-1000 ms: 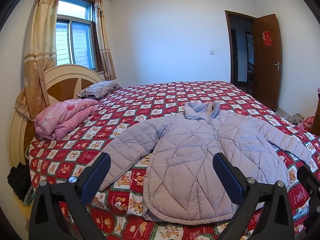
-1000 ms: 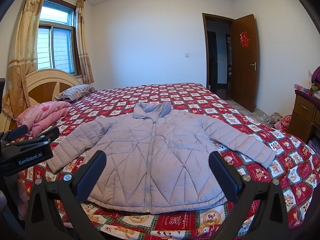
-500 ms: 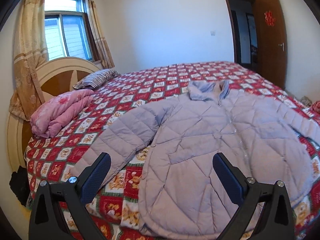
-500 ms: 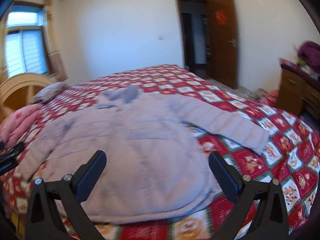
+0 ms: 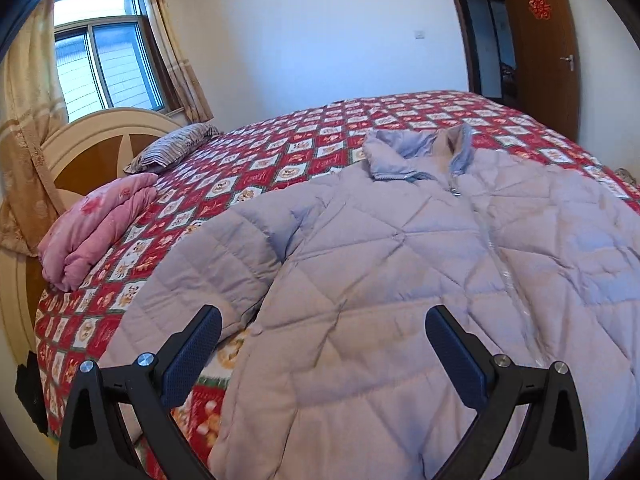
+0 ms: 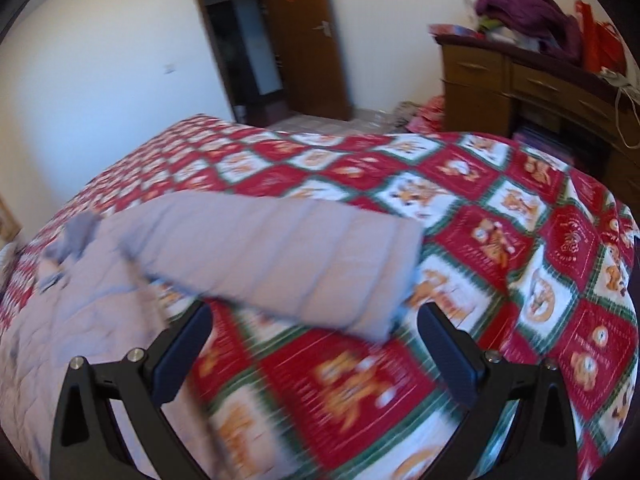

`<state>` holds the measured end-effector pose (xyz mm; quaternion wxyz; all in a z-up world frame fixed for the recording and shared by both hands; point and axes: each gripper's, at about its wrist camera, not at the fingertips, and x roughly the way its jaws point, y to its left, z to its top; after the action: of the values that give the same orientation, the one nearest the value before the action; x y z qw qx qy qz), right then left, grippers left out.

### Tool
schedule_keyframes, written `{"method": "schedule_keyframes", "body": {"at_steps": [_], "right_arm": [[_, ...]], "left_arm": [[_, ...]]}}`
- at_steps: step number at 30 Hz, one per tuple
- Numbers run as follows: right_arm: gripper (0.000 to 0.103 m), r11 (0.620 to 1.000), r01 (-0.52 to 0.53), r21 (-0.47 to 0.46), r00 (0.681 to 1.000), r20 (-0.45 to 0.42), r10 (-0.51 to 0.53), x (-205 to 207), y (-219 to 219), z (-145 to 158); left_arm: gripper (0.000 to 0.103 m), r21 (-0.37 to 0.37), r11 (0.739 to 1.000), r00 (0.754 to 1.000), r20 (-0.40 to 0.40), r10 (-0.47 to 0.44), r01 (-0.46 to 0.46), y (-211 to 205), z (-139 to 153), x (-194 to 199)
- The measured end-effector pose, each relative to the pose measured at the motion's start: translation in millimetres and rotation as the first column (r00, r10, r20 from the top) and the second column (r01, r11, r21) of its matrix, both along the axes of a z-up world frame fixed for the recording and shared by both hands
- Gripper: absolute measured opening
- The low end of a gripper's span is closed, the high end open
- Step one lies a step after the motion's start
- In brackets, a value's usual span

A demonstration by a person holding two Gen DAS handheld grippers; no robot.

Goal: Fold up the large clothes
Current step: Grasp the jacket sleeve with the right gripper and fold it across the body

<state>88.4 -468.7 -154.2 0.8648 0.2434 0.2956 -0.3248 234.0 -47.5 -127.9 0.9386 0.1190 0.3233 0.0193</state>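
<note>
Change since earlier frames: both grippers have come down and closer to the jacket [image 5: 420, 264]; the right wrist view has swung rightward from the jacket's body to its sleeve [image 6: 288, 256] and the bedside furniture; the jacket itself lies as before
Left gripper [image 5: 322, 354]: low over the near hem region of the jacket, pointing along the bed; jaws spread wide, nothing between them; the left finger [image 5: 188, 360] sits over the gap between the jacket's other sleeve [image 5: 208, 272] and its body, the right finger [image 5: 456, 360] over the quilted front
Right gripper [image 6: 314, 354]: hovering above the bedspread just short of the sleeve's cuff end; jaws spread wide, holding nothing; view blurred
Jacket: lilac quilted coat, front up, zipped, collar [image 5: 416, 152] toward the far side of the bed; sleeves spread to either side; the sleeve in the right wrist view lies across the gripper's span, cuff near the right finger
Bedspread [image 6: 500, 216]: red, white and green checks, under the whole jacket
Pink folded quilt [image 5: 96, 224]: near the headboard [image 5: 96, 148], well apart from the jacket
Striped pillow [image 5: 172, 152]: beyond the quilt, by the headboard
Wooden dresser [image 6: 520, 80]: beside the bed, piled with cloth
Door [image 5: 540, 40]: open, brown
</note>
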Motion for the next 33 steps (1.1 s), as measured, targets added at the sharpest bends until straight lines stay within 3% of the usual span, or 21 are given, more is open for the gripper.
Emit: {"method": "schedule_keyframes", "body": {"at_steps": [7,14,17,19,20,21,26,33], "right_arm": [[0.101,0.997,0.066,0.044,0.996,-0.059,-0.063,11.7,-46.7,-19.7],[0.085,0.995,0.055,0.085,0.995,-0.088,-0.048,27.5,-61.5,-36.2],[0.070,0.992,0.050,0.115,0.995,-0.096,-0.039,29.9,-63.4,-47.9],[0.051,0.994,0.040,0.099,0.994,-0.101,-0.030,30.6,-62.2,-47.3],[0.030,0.995,0.009,0.098,0.995,-0.099,0.000,31.5,-62.5,-46.9],[0.020,0.993,-0.009,0.115,0.995,-0.095,0.020,32.4,-63.2,-46.5],[0.013,0.997,-0.050,0.064,0.995,-0.086,0.056,38.8,-47.9,-22.4],[0.012,0.977,-0.191,-0.098,0.982,-0.018,0.190,64.8,14.3,41.8]], "left_arm": [[0.102,0.046,0.996,0.997,-0.011,0.072,-0.071,1.7,-23.1,55.4],[0.102,0.090,0.989,0.991,-0.047,0.121,-0.117,11.9,-44.2,95.6],[0.102,0.109,0.983,0.986,-0.066,0.155,-0.148,21.9,-55.6,109.3],[0.102,0.099,0.982,0.982,-0.086,0.167,-0.159,28.3,-59.0,113.5],[0.102,0.084,0.983,0.981,-0.095,0.170,-0.163,32.3,-58.2,113.9],[0.102,0.070,0.984,0.980,-0.099,0.171,-0.165,35.1,-56.3,113.4],[0.102,0.028,0.988,0.984,-0.089,0.155,-0.153,38.1,-41.5,106.5],[0.102,-0.024,0.988,0.986,-0.075,0.148,-0.150,43.6,-25.4,101.7]]}}
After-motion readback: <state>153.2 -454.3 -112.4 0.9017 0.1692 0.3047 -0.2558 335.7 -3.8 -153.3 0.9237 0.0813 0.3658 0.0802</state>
